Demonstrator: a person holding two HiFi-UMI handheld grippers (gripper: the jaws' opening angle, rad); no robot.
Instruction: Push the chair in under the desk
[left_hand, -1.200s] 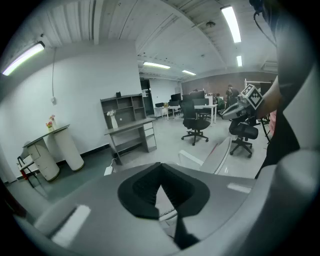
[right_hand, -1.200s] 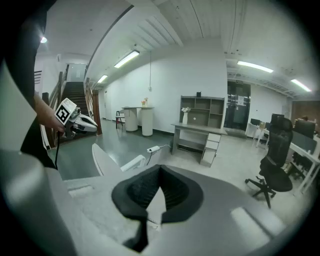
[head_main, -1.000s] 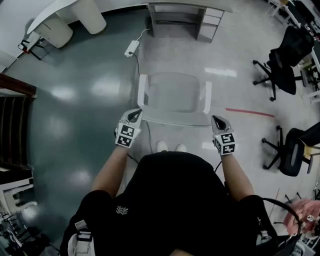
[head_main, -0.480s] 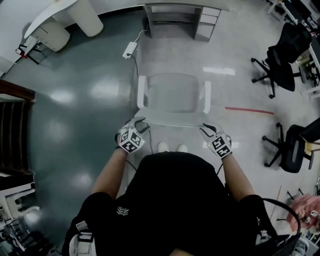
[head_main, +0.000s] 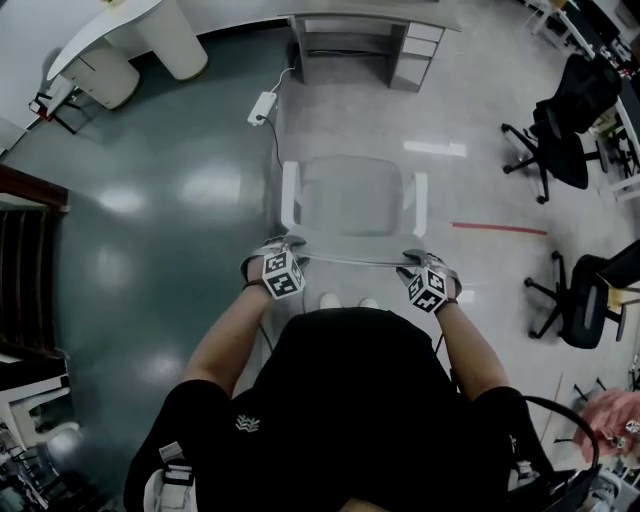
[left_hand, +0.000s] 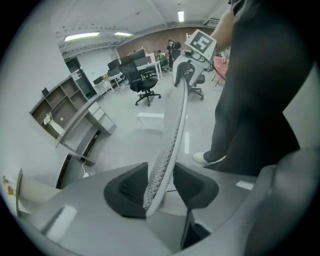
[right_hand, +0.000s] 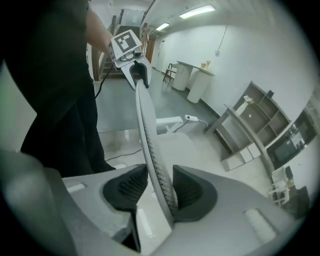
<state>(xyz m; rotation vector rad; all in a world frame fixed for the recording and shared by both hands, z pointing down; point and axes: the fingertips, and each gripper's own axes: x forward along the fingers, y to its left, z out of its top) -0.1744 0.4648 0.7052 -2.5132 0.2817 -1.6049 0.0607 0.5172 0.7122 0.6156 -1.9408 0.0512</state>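
Observation:
A white chair (head_main: 350, 195) with a mesh backrest (head_main: 350, 258) stands on the floor, its seat facing the grey desk (head_main: 370, 22) at the back. My left gripper (head_main: 290, 248) sits at the left end of the backrest's top edge and my right gripper (head_main: 411, 263) at the right end. In the left gripper view the mesh edge (left_hand: 172, 135) runs between the left gripper's (left_hand: 161, 187) pads, and the jaws are opening. The right gripper's (right_hand: 160, 187) jaws are opening too, astride the backrest (right_hand: 147, 135). Neither pair of pads presses on it.
A white power strip (head_main: 262, 103) with its cable lies on the floor left of the desk. Drawers (head_main: 418, 45) fill the desk's right side. Black office chairs (head_main: 565, 130) (head_main: 585, 305) stand at the right, beside a red floor line (head_main: 497, 228). My shoes (head_main: 345, 301) are right behind the chair.
Both grippers came forward and inward from behind the chair onto the backrest's top edge. Their jaws went from shut to open, and the edge now lies between them.

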